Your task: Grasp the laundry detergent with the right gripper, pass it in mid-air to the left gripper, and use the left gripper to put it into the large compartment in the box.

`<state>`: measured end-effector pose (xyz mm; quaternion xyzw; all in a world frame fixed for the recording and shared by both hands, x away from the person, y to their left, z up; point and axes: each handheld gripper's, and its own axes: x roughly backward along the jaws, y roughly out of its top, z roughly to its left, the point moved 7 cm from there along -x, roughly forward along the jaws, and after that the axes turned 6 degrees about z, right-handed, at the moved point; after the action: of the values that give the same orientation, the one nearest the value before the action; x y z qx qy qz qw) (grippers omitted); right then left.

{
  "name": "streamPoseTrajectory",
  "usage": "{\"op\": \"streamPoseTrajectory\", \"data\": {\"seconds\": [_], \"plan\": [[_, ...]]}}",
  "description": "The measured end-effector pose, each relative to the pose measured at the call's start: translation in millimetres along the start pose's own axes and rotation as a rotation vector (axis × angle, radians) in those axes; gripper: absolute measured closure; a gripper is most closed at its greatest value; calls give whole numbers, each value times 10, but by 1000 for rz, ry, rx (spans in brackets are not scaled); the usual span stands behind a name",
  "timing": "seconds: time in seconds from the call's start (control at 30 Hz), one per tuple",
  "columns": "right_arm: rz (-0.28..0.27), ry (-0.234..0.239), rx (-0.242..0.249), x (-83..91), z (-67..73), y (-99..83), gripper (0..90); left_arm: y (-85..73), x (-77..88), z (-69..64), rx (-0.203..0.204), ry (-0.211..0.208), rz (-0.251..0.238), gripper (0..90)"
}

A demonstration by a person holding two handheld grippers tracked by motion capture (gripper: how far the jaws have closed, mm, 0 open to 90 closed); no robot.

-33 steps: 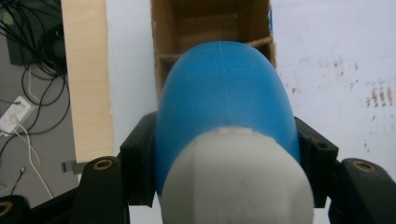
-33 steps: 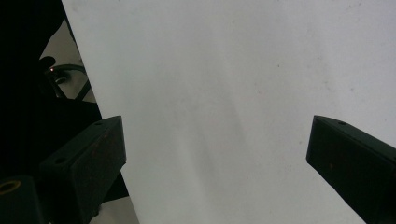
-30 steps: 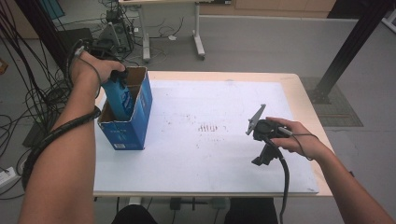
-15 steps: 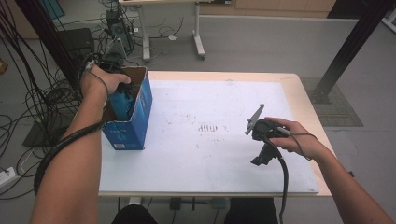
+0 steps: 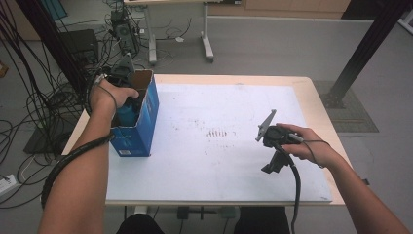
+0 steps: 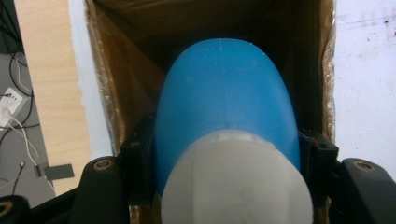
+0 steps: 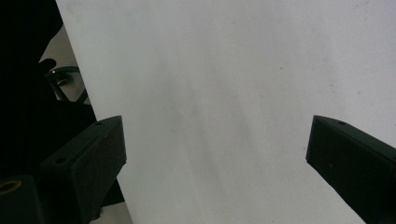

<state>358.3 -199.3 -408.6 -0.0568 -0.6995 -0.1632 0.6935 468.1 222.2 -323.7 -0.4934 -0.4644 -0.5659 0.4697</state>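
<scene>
At the left of the high view, the left tongs (image 5: 127, 105) reach down into the open top of a blue carton (image 5: 141, 127) that stands upright near the left edge of the worktop (image 5: 214, 170). In the left gripper view the two black jaws are clamped on either side of a blue bottle (image 6: 226, 102) with a white cap (image 6: 236, 182); the bottle's body points into the carton's brown cardboard inside, with the cap nearest the camera at the bottom of the frame. The bottle's visible surface is plain, with no label or writing to be read. The carton's front face carries a small white patch of print low down in the high view, too small to read.

At the right of the high view, the right tongs (image 5: 270, 163) are held in the person's hand over the white sheet covering the worktop, well apart from the carton. In the right gripper view its jaws stand wide apart at the lower left and lower right of the frame, nothing between them but the white surface. Faint dark smudges mark the sheet near the middle of the high view.
</scene>
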Motion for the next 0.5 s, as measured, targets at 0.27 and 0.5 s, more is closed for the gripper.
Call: {"op": "streamPoseTrajectory", "data": {"seconds": [0.27,0.5], "plan": [[2,-1,8,-17,17,19,51,-21,-100,-1,2,-2,10,379],[2,-1,-2,-26,9,7,51,-30,-142,5,5,-10,7,378]]}}
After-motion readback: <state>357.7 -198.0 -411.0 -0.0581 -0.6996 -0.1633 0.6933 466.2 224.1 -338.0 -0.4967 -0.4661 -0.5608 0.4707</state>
